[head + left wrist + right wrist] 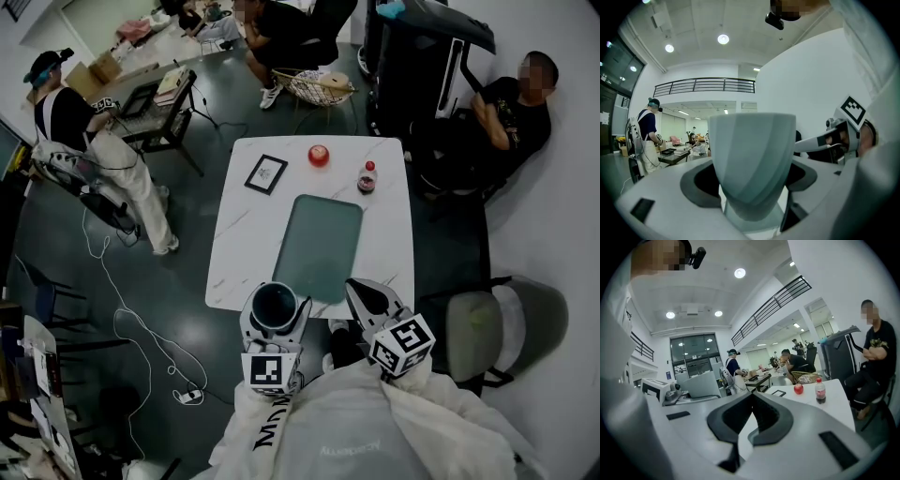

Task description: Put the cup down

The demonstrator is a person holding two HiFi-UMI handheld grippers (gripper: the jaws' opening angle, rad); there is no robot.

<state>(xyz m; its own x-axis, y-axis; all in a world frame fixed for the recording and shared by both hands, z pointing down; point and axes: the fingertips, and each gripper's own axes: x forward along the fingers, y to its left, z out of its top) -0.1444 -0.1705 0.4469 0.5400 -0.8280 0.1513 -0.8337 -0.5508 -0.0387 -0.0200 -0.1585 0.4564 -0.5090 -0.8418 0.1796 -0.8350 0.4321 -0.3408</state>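
Head view: left gripper (274,325) clamps a round, dark-hollowed cup (275,305) over the near edge of the white marbled table (242,246); contact with the top not resolvable. Just ahead of its tips lies a smooth grey-green rectangular mat (319,246). Right gripper (368,302) sits beside it, to its right. Left gripper view: jaws pressed on both sides of the cup (752,154), a pale, matte, faceted body tapering to a narrow base, upright between dark pads (696,183). Right gripper view: right gripper (752,397) has its ribbed dark jaws drawn together at the tips, nothing between them; far ahead stand a red ball-shaped item (798,389) and a dark-filled bottle (820,392).
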